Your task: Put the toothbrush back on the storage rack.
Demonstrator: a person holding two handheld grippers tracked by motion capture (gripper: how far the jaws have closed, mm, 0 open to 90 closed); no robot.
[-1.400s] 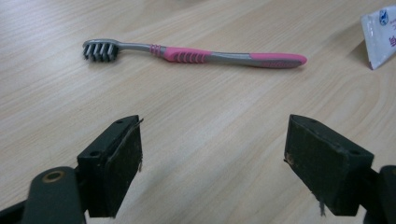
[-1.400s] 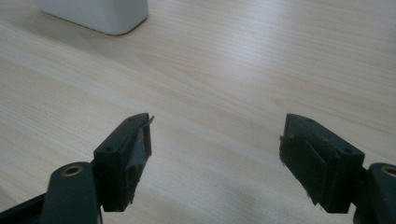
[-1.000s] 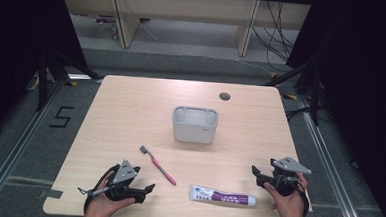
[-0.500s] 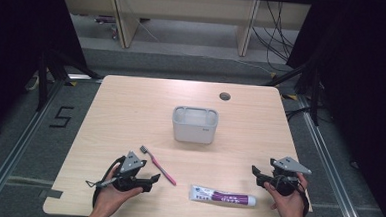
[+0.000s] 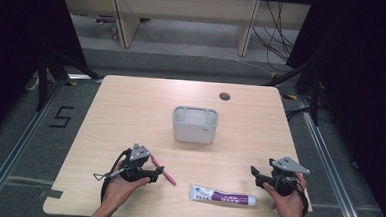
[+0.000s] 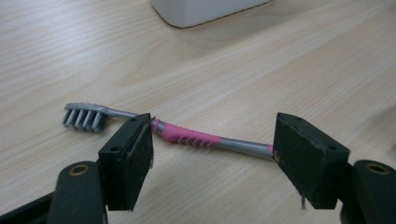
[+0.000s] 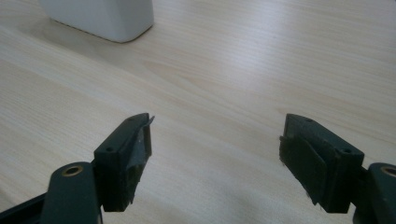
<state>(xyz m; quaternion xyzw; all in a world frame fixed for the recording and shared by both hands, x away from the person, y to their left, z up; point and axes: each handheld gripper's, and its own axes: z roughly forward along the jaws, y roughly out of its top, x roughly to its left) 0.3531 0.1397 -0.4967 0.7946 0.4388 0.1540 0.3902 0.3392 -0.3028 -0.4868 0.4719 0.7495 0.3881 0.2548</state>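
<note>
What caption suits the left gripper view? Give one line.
Open left gripper lined up along a pink-and-grey toothbrush lying on the wooden table.

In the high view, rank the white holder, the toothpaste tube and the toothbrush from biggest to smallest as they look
1. White holder: the bulkiest.
2. Toothpaste tube: longer than the holder is wide, but flatter.
3. Toothbrush: thinnest; the left gripper hides part of it, so I can't compare its length with the tube's.

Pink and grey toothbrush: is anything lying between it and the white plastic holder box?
No. In the high view, only bare light wood table separates the pink and grey toothbrush from the white plastic holder box.
</note>
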